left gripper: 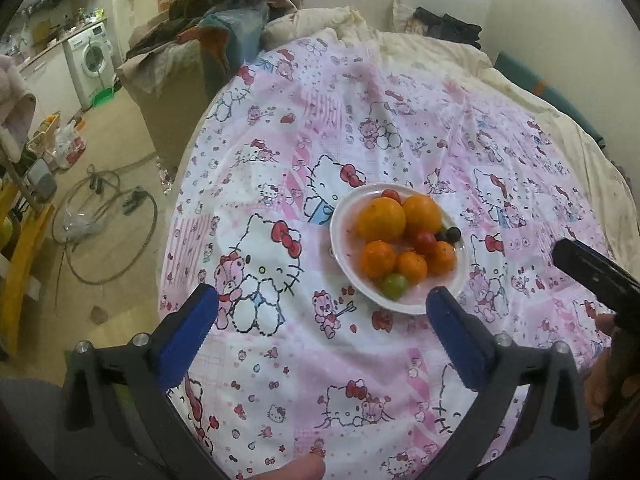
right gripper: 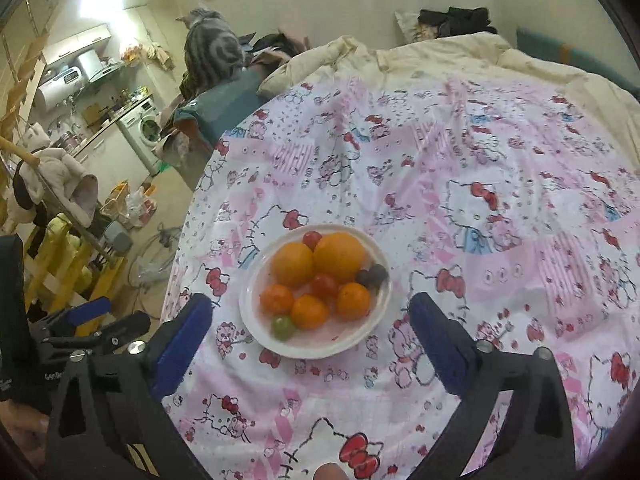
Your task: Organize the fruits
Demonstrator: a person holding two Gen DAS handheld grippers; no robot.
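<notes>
A white plate [left gripper: 340, 248] sits on the pink Hello Kitty bedspread [left gripper: 280, 360]; it also shows in the right wrist view [right gripper: 250, 312]. It holds two big oranges [left gripper: 380, 218], three small tangerines [left gripper: 378, 258], two red cherry tomatoes [left gripper: 425, 241], a green one [left gripper: 394, 286] and dark grapes [left gripper: 450, 234]. My left gripper [left gripper: 322, 304] is open and empty, hovering just before the plate. My right gripper [right gripper: 310, 312] is open and empty, its jaws either side of the plate's near rim. The same fruits show in the right wrist view: oranges [right gripper: 340, 256], tangerines [right gripper: 309, 311], green tomato [right gripper: 283, 327].
The right gripper's body [left gripper: 592, 272] shows at the left view's right edge; the left gripper [right gripper: 84, 320] shows at the right view's left edge. A cream duvet [right gripper: 440, 56] lies at the bed's far end. A cat [right gripper: 214, 46], washing machine [right gripper: 146, 126] and cluttered floor lie left.
</notes>
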